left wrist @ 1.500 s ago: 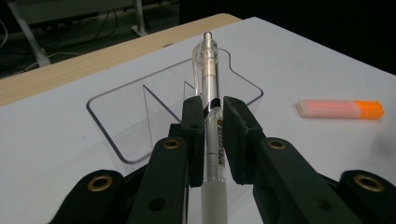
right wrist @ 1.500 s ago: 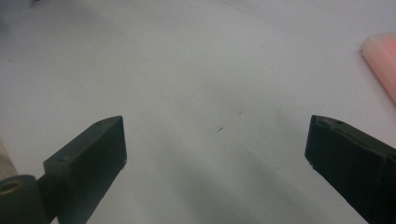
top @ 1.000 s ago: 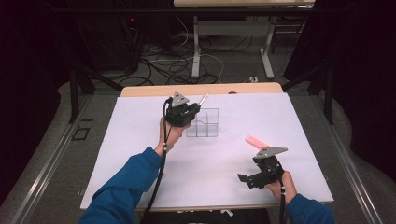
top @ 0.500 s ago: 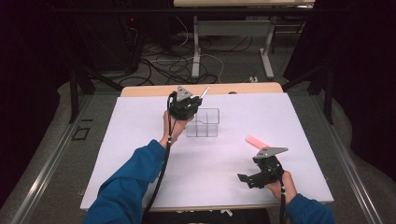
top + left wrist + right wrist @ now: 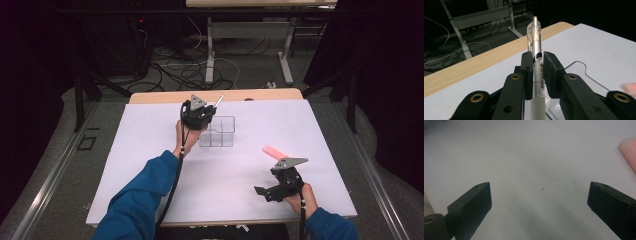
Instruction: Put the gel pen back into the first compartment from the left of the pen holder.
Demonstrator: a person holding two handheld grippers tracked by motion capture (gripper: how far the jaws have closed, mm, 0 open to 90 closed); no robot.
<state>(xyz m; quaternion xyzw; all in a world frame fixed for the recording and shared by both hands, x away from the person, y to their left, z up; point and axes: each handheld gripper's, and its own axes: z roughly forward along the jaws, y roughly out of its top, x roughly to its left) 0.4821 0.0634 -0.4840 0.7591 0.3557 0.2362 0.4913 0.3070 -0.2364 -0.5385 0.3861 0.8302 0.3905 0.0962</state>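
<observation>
White-topped table (image 5: 150,165), wood far edge; on it: clear compartment box (image 5: 217,132), pink block (image 5: 274,151).

Left gripper (image 5: 204,111) raised, jaws clamped narrow; right gripper (image 5: 539,200) low, jaws wide apart.

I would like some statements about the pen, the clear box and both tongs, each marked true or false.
1. The left tongs are shut on the pen. True.
2. The right tongs hold the pink thing. False: their jaws stand wide open with nothing between them, and the pink thing lies on the table beside them.
3. The clear box stands on the white table. True.
4. The pen lies flat inside the clear box. False: it is gripped in the left tongs, beside the box.
</observation>
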